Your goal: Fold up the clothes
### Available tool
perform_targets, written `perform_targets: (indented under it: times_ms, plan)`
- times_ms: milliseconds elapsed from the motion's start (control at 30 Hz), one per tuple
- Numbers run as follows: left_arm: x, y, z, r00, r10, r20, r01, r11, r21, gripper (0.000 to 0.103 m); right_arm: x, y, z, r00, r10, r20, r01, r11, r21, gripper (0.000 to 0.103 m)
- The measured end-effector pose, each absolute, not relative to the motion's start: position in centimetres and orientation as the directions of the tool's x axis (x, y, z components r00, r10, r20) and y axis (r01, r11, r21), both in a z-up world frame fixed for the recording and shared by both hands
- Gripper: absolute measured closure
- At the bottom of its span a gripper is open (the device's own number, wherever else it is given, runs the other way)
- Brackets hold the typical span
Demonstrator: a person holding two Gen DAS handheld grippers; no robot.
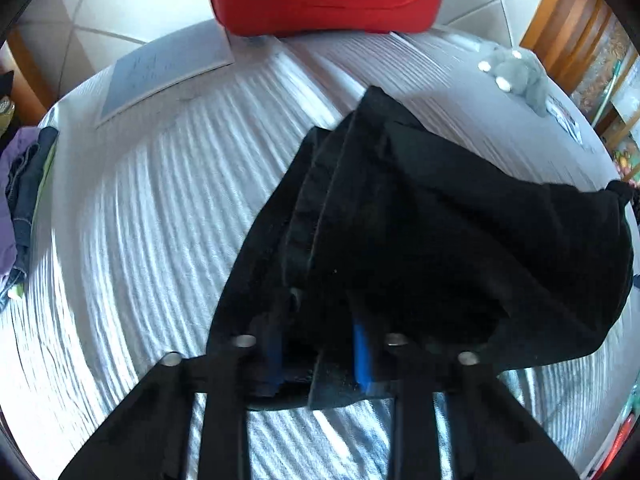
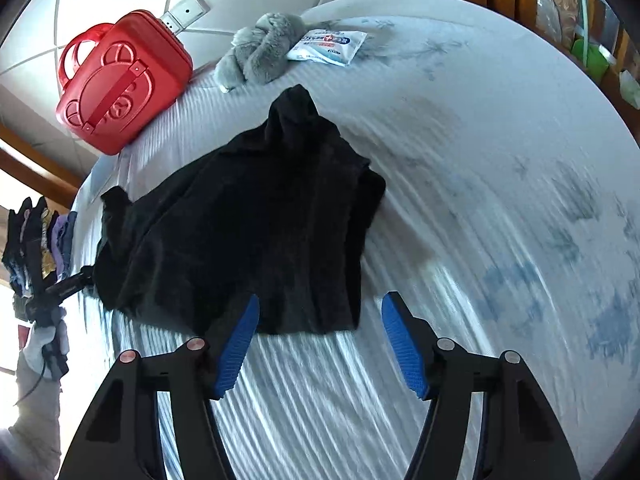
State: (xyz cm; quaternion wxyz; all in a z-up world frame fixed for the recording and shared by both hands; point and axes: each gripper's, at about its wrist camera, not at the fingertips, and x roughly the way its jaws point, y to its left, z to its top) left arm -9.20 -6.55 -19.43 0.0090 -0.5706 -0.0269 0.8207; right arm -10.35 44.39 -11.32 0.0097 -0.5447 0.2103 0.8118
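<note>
While the left gripper (image 1: 320,354) pinches a fold of a black garment (image 2: 248,224) between its blue ribbed pads, the soft, matte cloth drapes in heavy pleats from lower centre of the left wrist view toward the right edge. Seen from the right wrist camera, the same garment spreads in a rumpled, roughly triangular heap at centre frame on a white ribbed bedspread (image 2: 480,160), and the right gripper (image 2: 318,346) hangs spread wide and empty just short of its near hem. A glossy red hard-shell case (image 2: 120,80) sits upper left, a grey plush toy (image 2: 260,52) beside it.
</note>
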Motion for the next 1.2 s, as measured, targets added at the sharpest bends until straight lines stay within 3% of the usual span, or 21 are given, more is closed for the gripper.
perform_targets:
  times_ms: [33, 67, 100, 267, 467, 533, 600, 633, 700, 1067, 1133, 1167, 1200]
  plan:
    - [-9.1, -6.7, -19.2, -0.354, 0.038, -0.935, 0.018, -0.999, -0.048, 0.082, -10.8, 43.8, -11.8, -0.386, -0.207, -0.899, -0.232, -0.921, 0.312, 0.045]
    - [-9.0, -6.8, -18.9, -0.359, 0.031, -0.933, 0.021, -0.999, -0.041, 0.084, -11.1, 43.1, -12.3, -0.356, -0.194, -0.914, -0.213, -0.936, 0.281, 0.079]
    - [-8.8, -6.9, -18.6, -0.366, 0.022, -0.93, 0.025, -0.999, -0.033, 0.085, -11.5, 42.4, -12.9, -0.326, -0.179, -0.928, -0.193, -0.949, 0.251, 0.095]
    - [-6.7, -8.6, -16.1, -0.419, -0.035, -0.907, 0.078, -0.997, 0.002, 0.086, -10.9, 42.4, -10.7, -0.342, -0.067, -0.937, -0.173, -0.976, 0.134, 0.095]
    - [-6.1, -10.3, -18.4, -0.358, -0.06, -0.932, 0.12, -0.993, 0.018, 0.083, -10.8, 43.6, -13.7, -0.227, -0.06, -0.972, -0.205, -0.973, 0.108, 0.093]
    - [-5.9, -10.5, -17.5, -0.388, -0.046, -0.921, 0.114, -0.994, 0.002, 0.081, -10.9, 43.1, -13.4, -0.214, -0.042, -0.976, -0.191, -0.978, 0.084, 0.08]
    - [-6.0, -10.0, -15.7, -0.436, -0.024, -0.9, 0.079, -0.997, -0.012, 0.074, -10.5, 43.4, -11.1, -0.267, 0.01, -0.964, -0.195, -0.98, 0.044, 0.042]
    - [-6.2, -9.8, -15.0, -0.456, -0.009, -0.89, 0.061, -0.998, -0.021, 0.068, -10.4, 43.5, -9.8, -0.306, 0.022, -0.952, -0.19, -0.981, 0.038, 0.039]
    - [-7.3, -9.0, -14.5, -0.48, 0.03, -0.877, 0.024, -0.999, -0.048, 0.061, -11.5, 43.6, -9.2, -0.34, 0.011, -0.94, -0.182, -0.982, 0.055, 0.039]
    - [-14.8, -4.2, -17.2, -0.487, 0.075, -0.87, -0.124, -0.992, -0.016, 0.06, -19.5, 44.0, -8.8, -0.469, -0.094, -0.878, -0.134, -0.975, 0.177, 0.039]
    - [-15.7, -3.8, -17.3, -0.491, 0.077, -0.868, -0.143, -0.99, -0.007, 0.06, -20.2, 44.0, -9.2, -0.461, -0.103, -0.881, -0.129, -0.975, 0.182, 0.044]
    - [-16.1, -3.6, -17.6, -0.488, 0.077, -0.869, -0.149, -0.989, -0.005, 0.065, -20.5, 44.0, -9.5, -0.453, -0.107, -0.885, -0.127, -0.975, 0.183, 0.051]
    - [-16.6, -3.4, -18.0, -0.471, 0.068, -0.879, -0.145, -0.989, 0.001, 0.079, -20.7, 44.0, -9.8, -0.446, -0.11, -0.888, -0.125, -0.975, 0.184, 0.06]
